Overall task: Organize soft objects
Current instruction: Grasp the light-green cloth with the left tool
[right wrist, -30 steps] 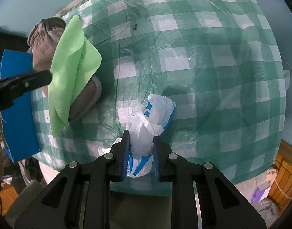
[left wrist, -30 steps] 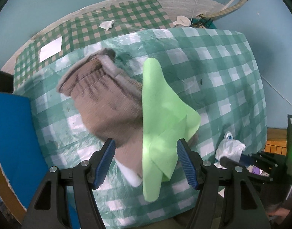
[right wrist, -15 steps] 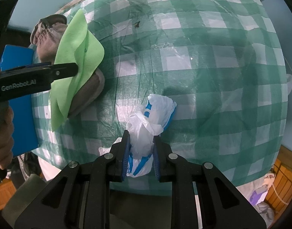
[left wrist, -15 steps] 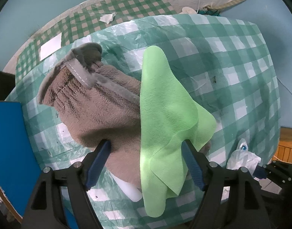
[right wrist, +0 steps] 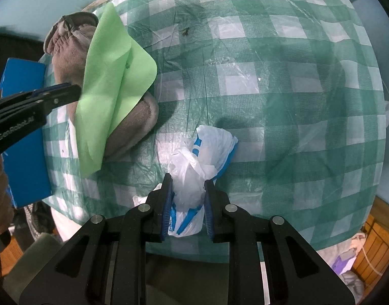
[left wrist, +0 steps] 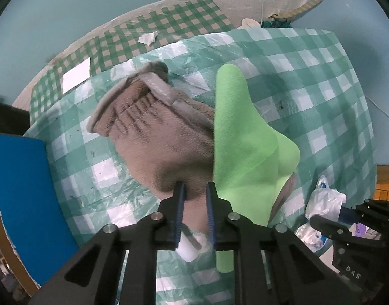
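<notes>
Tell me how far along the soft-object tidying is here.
Nothing looks put away yet. The left gripper has just closed on the brown towel, with the green cloth draped over it. The right gripper holds the plastic bag. All three remain to be sorted.

The left tongs (left wrist: 195,190) point down at the desk (left wrist: 321,81), which is covered in green-and-white checked plastic. Their jaws have just been closing and now pinch the near edge of a brown fleece garment (left wrist: 164,137). A light green cloth (left wrist: 242,147) lies draped over the garment's right side. At the right edge, the right tongs (left wrist: 329,222) touch a white plastic bag (left wrist: 324,200).
</notes>
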`<act>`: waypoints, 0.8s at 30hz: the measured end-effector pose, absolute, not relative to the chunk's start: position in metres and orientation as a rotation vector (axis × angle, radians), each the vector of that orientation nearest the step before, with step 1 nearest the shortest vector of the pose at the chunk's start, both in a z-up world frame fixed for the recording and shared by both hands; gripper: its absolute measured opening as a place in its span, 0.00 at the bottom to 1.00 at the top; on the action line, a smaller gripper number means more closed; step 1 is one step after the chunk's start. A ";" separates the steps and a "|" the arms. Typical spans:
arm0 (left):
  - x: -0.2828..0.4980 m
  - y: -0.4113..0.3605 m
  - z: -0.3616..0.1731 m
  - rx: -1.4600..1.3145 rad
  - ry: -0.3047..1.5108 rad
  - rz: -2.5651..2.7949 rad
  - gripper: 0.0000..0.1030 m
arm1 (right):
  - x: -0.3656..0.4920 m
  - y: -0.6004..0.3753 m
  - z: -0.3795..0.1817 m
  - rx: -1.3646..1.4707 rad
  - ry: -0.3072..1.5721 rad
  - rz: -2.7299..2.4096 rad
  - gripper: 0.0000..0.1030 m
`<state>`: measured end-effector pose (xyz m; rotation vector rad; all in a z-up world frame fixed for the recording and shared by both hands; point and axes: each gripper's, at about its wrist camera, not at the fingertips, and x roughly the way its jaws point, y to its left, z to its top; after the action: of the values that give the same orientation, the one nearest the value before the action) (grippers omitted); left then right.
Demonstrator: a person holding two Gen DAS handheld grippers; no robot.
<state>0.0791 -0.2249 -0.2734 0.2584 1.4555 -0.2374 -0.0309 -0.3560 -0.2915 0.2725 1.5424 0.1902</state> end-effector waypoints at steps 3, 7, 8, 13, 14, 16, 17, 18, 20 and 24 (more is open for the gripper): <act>0.079 -0.219 -0.268 0.222 1.458 -0.235 0.16 | -0.032 -0.356 -0.292 0.280 1.539 0.189 0.20; 0.078 -0.211 -0.261 0.157 1.471 -0.245 0.35 | -0.033 -0.359 -0.292 0.292 1.536 0.187 0.20; 0.079 -0.209 -0.261 0.149 1.474 -0.246 0.42 | -0.033 -0.360 -0.292 0.294 1.535 0.188 0.20; 0.078 -0.213 -0.256 0.104 1.454 -0.290 0.50 | -0.034 -0.363 -0.291 0.297 1.534 0.191 0.20; 0.079 -0.217 -0.255 0.105 1.452 -0.297 0.51 | -0.035 -0.364 -0.291 0.298 1.533 0.192 0.20; 0.082 -0.222 -0.255 0.108 1.451 -0.304 0.51 | -0.036 -0.366 -0.291 0.300 1.534 0.195 0.20; 0.084 -0.225 -0.255 0.116 1.449 -0.303 0.51 | -0.036 -0.367 -0.291 0.301 1.534 0.196 0.20; 0.086 -0.228 -0.256 0.126 1.449 -0.303 0.51 | -0.036 -0.367 -0.291 0.302 1.535 0.197 0.20; 0.090 -0.231 -0.259 0.142 1.455 -0.306 0.51 | -0.037 -0.369 -0.291 0.302 1.535 0.200 0.20; 0.103 -0.236 -0.270 0.167 1.483 -0.297 0.51 | -0.037 -0.369 -0.291 0.298 1.535 0.208 0.20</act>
<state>0.1030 -0.2361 -0.2702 0.1671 1.4829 -0.2968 -0.0370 -0.3694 -0.2908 0.2980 1.5350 0.2079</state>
